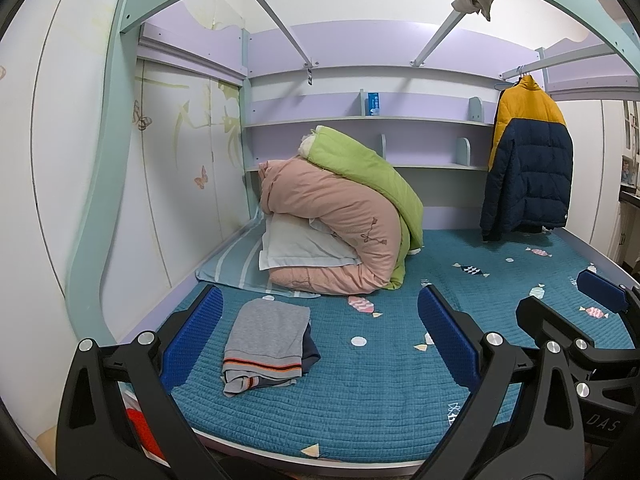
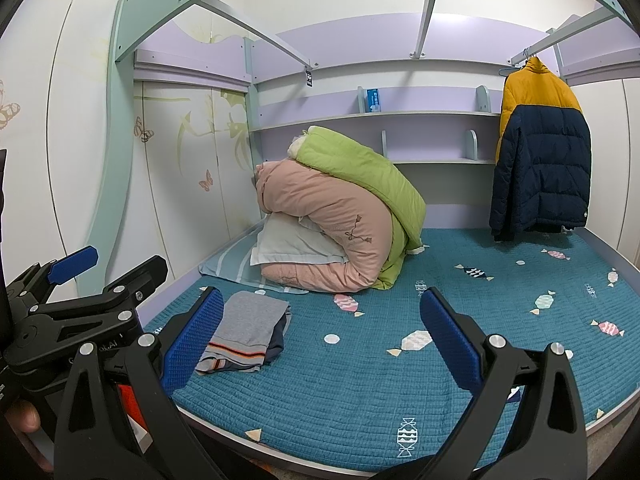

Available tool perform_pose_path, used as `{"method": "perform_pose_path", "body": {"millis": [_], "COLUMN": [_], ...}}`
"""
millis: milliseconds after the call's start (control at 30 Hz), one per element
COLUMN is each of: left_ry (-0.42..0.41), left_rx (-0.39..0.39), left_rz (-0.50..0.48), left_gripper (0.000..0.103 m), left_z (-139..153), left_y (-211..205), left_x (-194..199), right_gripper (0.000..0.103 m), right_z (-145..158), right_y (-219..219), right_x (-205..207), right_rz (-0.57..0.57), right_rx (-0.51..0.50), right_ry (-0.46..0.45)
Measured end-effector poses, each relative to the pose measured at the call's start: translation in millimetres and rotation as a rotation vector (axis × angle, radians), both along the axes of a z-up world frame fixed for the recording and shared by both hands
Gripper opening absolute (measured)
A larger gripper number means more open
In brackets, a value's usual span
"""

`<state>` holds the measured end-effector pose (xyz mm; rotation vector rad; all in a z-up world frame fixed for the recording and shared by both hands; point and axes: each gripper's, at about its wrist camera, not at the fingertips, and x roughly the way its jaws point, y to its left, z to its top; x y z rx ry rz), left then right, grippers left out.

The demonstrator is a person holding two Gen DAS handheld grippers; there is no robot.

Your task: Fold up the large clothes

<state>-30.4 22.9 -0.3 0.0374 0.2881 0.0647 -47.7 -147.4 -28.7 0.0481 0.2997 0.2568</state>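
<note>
A folded grey garment (image 1: 266, 338) with orange and dark stripes lies on a folded navy piece on the teal bed mat (image 1: 360, 392); it also shows in the right wrist view (image 2: 244, 334). My left gripper (image 1: 320, 336) is open and empty, held above the bed's near edge, with the folded pile just inside its left finger. My right gripper (image 2: 320, 338) is open and empty, to the right of the left one. It shows at the right edge of the left wrist view (image 1: 568, 302). A yellow and navy puffer jacket (image 2: 540, 152) hangs at the far right.
Rolled pink and green quilts (image 1: 348, 220) with a white pillow (image 1: 300, 248) sit at the head of the bed. Lilac shelves (image 1: 360, 120) line the back wall. A wardrobe (image 1: 180, 160) stands on the left. A red item (image 1: 140, 428) lies below the bed's near-left edge.
</note>
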Motion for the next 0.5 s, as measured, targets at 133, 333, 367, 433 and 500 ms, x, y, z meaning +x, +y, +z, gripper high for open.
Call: {"method": "perform_pose_path", "body": {"millis": [133, 333, 367, 433, 500], "left_ry": [0.001, 0.0, 0.0, 0.002, 0.004], "left_rx": [0.001, 0.004, 0.004, 0.003, 0.007], "left_rz": [0.001, 0.006, 0.007, 0.006, 0.009], "left_gripper": [0.098, 0.098, 0.098, 0.098, 0.098], "left_z": [0.1, 1.1, 0.7, 0.5, 0.3], "left_y": [0.6, 4.1, 5.2, 4.8, 8.2], "left_x": [1.0, 0.8, 0.3, 0.0, 1.2], "right_gripper": [0.095, 0.095, 0.095, 0.095, 0.095], "right_z": [-0.1, -2.1, -2.1, -3.5, -5.0], "right_y": [0.7, 2.9, 5.0, 6.0, 7.5], "right_x": [0.2, -0.1, 0.8, 0.6, 2.1], "right_rz": [-0.001, -0.003, -0.002, -0.003, -0.006], "right_rx": [0.001, 0.005, 0.006, 0.007, 0.011], "right_ry": [0.001, 0.003, 0.005, 0.005, 0.009]}}
